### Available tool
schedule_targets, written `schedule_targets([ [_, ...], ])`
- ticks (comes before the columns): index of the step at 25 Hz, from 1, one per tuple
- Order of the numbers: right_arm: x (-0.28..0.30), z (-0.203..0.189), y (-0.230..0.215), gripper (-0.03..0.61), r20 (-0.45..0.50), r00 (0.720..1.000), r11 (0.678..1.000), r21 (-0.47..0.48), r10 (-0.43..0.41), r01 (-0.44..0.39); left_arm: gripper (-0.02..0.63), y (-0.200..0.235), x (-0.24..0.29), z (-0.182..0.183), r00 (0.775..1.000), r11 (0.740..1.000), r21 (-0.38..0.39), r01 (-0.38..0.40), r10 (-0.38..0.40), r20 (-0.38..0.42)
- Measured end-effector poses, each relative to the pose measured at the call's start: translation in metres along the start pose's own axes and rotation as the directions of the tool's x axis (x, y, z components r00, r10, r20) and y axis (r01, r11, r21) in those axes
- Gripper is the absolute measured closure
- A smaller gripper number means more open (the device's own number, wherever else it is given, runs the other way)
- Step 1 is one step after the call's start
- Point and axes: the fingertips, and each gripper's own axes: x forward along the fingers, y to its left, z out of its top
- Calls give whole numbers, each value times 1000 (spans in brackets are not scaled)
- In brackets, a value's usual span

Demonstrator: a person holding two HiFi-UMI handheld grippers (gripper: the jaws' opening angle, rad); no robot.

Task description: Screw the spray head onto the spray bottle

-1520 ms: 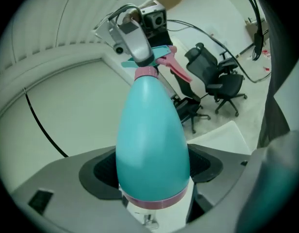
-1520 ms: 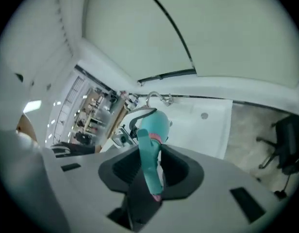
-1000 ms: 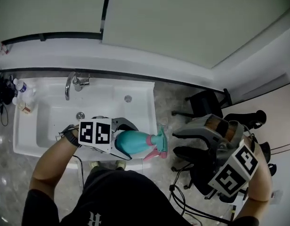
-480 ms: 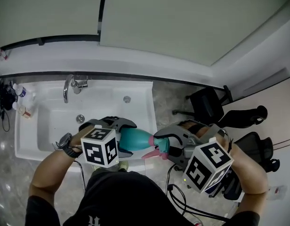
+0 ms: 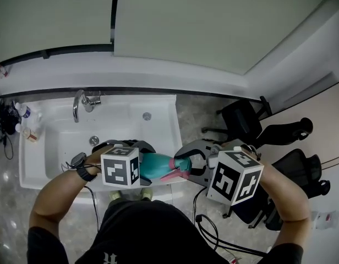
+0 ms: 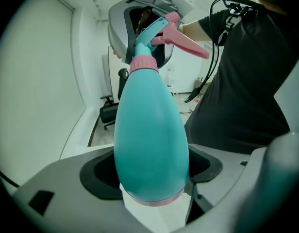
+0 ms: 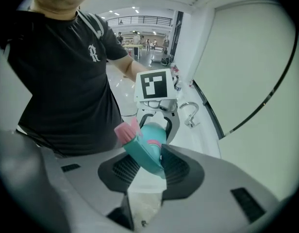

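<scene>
A teal spray bottle (image 5: pixel 154 166) lies sideways in front of me, its wide base in my left gripper (image 5: pixel 146 165), which is shut on it. The spray head (image 5: pixel 180 165), teal with a pink trigger, sits on the bottle's neck above a pink collar (image 6: pixel 143 63). My right gripper (image 5: pixel 185 164) has come in from the right and its black pads hold the spray head (image 7: pixel 142 152) between them. In the left gripper view the bottle (image 6: pixel 149 130) fills the middle and points at the right gripper (image 6: pixel 140 18).
A white sink (image 5: pixel 54 147) with a chrome tap (image 5: pixel 81 100) stands just beyond the bottle. Small bottles (image 5: pixel 23 117) sit at its left end. Black office chairs (image 5: pixel 244 120) stand to the right, and cables (image 5: pixel 208 224) trail on the floor below.
My right gripper has swung in from the lower right to the spray head and its jaws have narrowed onto it. The left gripper has kept hold of the bottle and turned a little.
</scene>
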Motion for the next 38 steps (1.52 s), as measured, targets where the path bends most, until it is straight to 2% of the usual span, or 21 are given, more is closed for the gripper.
schedule_targets([
  [6, 5, -1, -1, 453, 25, 1000, 999, 33, 13, -14, 232, -2, 5, -4, 1000, 1000, -24, -3, 3, -17],
  [11, 13, -1, 5, 453, 45, 997, 997, 40, 56, -58, 230, -16, 7, -9, 996, 994, -51, 92, -93, -12],
  [13, 14, -1, 7, 453, 68, 997, 999, 24, 47, -49, 229, -18, 6, -11, 996, 995, -49, 92, -93, -12],
  [18, 15, -2, 7, 453, 99, 995, 1000, -15, 4, -2, 229, -13, 0, -17, 994, 997, -38, 70, -73, -86],
  [27, 20, -9, 7, 456, 161, 987, 1000, -5, 9, -8, 229, -15, 1, -22, 982, 992, -67, 105, -115, -151],
  [33, 19, -16, 18, 456, 197, 979, 999, -2, 45, -46, 229, -28, 9, -17, 975, 984, -114, 133, -151, -164],
  [38, 18, -28, 26, 457, 252, 966, 998, -23, 59, -55, 229, -34, 16, -14, 964, 979, -162, 123, -157, -215],
])
